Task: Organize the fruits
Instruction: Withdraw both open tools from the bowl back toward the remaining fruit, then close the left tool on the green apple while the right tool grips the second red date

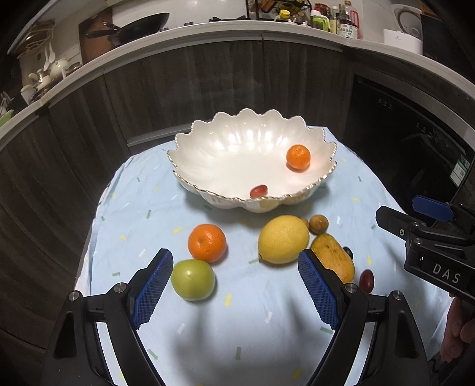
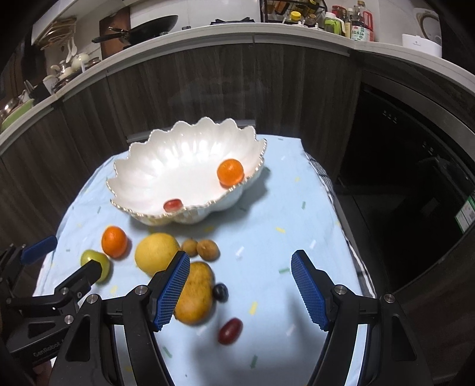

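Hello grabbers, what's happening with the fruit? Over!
Left gripper open, empty. Right gripper open, empty. Bowl holds small orange and one grape; other fruit on cloth. Nothing in the way.

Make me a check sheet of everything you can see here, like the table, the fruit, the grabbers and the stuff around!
Surface: small table under a light blue cloth with confetti marks.
Job's things: white scalloped bowl holds a small orange and a red grape. On the cloth: orange, green apple, lemon, mango, two small brown fruits, blueberry, another red grape.
Clutter: nothing seen.
Grippers: left gripper and right gripper both open, holding nothing.
Cables: nothing seen.
Surroundings: dark cabinets; counter with pan, bottles.
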A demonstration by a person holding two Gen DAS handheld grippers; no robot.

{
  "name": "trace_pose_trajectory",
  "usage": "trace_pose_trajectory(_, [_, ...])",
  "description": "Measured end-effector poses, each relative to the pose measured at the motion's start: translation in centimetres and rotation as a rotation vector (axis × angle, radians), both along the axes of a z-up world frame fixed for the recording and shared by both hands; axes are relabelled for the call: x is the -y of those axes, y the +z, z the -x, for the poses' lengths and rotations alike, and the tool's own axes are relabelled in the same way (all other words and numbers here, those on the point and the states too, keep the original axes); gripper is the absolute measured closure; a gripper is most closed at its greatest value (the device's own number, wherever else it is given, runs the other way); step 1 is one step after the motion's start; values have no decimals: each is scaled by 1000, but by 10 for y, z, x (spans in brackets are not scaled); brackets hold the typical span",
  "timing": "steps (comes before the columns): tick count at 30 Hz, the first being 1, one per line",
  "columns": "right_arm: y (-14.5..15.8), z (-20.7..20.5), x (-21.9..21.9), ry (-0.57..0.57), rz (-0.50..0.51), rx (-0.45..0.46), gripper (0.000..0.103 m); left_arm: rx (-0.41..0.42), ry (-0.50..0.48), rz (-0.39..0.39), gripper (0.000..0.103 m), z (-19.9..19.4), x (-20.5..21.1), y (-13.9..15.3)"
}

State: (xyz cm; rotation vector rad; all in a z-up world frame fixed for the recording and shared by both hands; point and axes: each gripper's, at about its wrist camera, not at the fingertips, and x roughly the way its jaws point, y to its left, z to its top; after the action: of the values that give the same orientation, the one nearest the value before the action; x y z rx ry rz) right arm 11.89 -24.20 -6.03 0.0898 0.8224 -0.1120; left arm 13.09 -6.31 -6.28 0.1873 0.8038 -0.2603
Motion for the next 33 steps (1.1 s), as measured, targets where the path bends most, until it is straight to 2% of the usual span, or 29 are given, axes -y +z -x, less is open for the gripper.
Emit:
trace_pose_trajectory(16, [-31,22,6,-40,-9,-70,31,-13,-68,-18,17,15,8,-25])
trace_pose_trajectory(28, [-54,24,-4,-23,0,-122,32,-4,-33,-28,17,17,2,-37])
trace_pose_trajectory(33, [-60,19,-10,-8,7,-132,43,7,-7,-38,17,15,-2,-39])
